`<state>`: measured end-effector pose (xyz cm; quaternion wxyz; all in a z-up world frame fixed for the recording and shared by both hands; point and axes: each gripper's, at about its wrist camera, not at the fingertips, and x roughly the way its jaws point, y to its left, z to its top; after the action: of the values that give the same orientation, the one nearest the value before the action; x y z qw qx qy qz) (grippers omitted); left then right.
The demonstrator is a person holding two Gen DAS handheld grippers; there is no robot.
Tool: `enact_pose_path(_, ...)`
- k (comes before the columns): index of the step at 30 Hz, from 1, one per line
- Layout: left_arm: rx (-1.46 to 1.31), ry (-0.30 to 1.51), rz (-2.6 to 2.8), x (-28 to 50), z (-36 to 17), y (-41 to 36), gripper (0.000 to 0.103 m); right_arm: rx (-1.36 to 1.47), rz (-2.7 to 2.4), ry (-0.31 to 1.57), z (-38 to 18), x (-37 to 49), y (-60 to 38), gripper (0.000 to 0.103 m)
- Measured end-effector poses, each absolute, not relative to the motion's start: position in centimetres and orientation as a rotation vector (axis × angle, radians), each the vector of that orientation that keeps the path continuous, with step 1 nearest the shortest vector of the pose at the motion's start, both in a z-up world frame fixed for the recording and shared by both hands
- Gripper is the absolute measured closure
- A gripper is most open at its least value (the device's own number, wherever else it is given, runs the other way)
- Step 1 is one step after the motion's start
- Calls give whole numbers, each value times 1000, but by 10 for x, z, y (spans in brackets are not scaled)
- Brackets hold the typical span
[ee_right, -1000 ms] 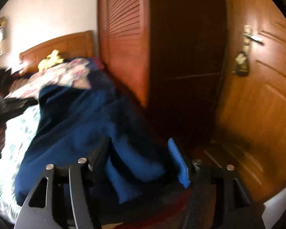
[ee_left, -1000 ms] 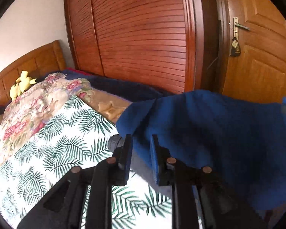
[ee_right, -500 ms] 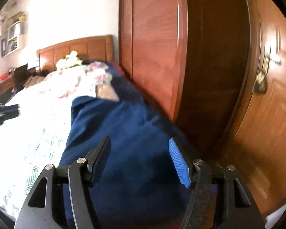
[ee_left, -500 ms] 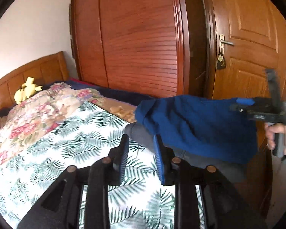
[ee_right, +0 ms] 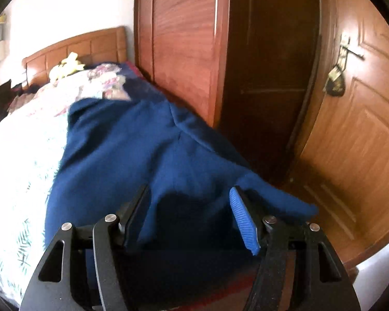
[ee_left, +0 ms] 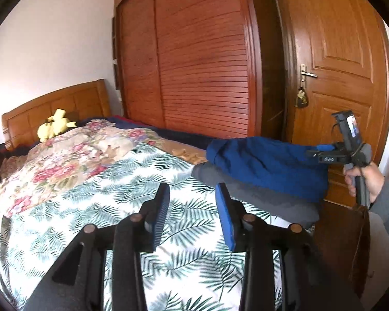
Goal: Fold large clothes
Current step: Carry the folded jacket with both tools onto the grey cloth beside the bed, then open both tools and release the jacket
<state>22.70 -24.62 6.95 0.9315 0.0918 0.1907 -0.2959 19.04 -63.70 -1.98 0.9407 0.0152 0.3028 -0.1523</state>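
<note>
Both hand-held grippers, left [ee_left: 192, 199] and right [ee_right: 189, 207], gape unladen over the blue garment [ee_right: 142, 155] (lower edge hidden).

A bed [ee_left: 72, 181] with a leaf-print cover and wooden headboard [ee_left: 57, 108] stands against a white wall [ee_left: 51, 51]. Beside it runs a slatted reddish wardrobe [ee_left: 202, 72], then a panelled door [ee_left: 339, 77] with what may be keys hanging below its handle.

daylight, soft shadows | glare on wardrobe [ee_left: 194, 64] | right wrist view motion-blurred | fisheye-bent edges, black corners
</note>
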Motion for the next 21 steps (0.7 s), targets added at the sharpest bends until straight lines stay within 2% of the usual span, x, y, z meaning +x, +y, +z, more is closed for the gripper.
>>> enact_pose_path(6, 182, 402, -502, 210, 72, -214, 67, 7, -256, 522, 18, 171, -585, 38)
enact_pose_path(10, 178, 407, -442, 192, 67, -190, 67, 17, -165, 488, 29, 164, -538, 31)
enact_pose_path(17, 132, 408, -349, 163, 52, -142, 67, 3, 6, 476, 17, 154, -436, 16)
enact_pose_path(21, 105, 425, -296, 147, 43, -115, 67, -1, 102, 486, 2, 150, -382, 16)
